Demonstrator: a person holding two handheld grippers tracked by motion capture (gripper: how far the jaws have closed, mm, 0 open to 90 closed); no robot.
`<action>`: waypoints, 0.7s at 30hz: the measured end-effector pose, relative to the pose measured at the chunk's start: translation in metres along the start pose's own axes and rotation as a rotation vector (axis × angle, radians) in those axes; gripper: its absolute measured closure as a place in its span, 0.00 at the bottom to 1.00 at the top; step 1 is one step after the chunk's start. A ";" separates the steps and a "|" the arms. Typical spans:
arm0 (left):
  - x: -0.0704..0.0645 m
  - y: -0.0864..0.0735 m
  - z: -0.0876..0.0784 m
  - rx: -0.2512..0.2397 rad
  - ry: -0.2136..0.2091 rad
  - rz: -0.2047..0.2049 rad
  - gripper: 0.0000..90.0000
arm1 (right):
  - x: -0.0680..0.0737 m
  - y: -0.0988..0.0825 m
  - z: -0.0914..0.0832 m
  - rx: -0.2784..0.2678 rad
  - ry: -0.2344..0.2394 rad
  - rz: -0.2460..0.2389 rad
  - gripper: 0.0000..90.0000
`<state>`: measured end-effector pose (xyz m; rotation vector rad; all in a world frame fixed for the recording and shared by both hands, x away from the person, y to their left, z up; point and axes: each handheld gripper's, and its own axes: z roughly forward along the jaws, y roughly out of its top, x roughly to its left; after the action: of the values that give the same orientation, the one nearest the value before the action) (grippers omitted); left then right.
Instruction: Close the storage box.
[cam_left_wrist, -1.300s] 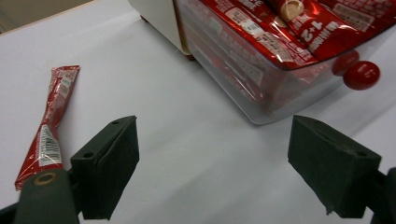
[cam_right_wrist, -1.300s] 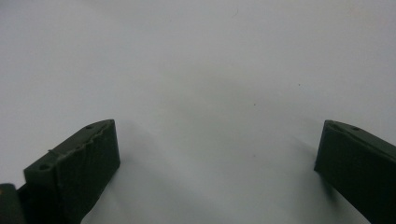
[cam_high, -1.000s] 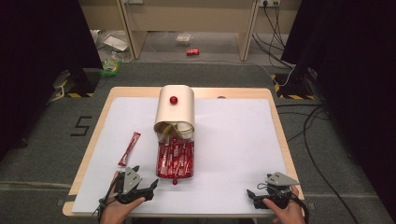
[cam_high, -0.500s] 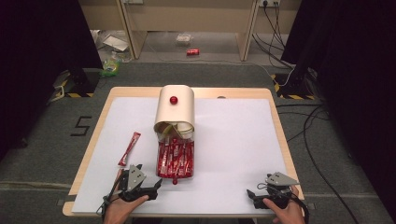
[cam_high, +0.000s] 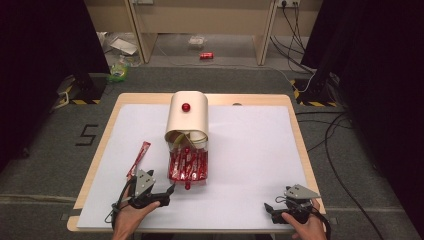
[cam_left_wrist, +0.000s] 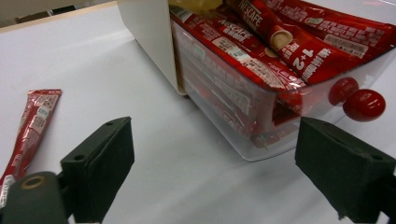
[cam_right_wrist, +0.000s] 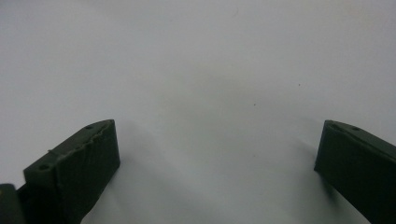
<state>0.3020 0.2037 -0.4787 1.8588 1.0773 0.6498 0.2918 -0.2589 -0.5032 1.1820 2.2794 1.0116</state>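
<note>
From where I'm standing, I'd guess the left gripper (cam_left_wrist: 212, 172) is lining up on the clear plastic drawer of red coffee sticks (cam_left_wrist: 261, 88): jaws wide, empty, drawer front close at 1 o'clock. Go for its red round knob (cam_left_wrist: 364, 104), squarely. Right gripper (cam_right_wrist: 217, 168) sits wide open over bare white table (cam_right_wrist: 196, 60)
</note>
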 end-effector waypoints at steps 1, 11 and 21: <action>0.000 0.001 0.001 0.002 0.001 0.004 0.13 | 0.000 0.000 0.000 0.000 0.000 0.000 0.00; 0.003 0.006 0.006 0.006 0.007 -0.002 0.11 | 0.000 0.000 0.000 0.000 0.000 0.002 0.00; 0.006 0.011 0.013 -0.003 0.007 -0.013 0.11 | 0.000 0.000 0.000 0.000 0.000 0.002 0.00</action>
<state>0.3194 0.2002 -0.4753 1.8473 1.0912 0.6502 0.2918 -0.2589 -0.5032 1.1842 2.2788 1.0123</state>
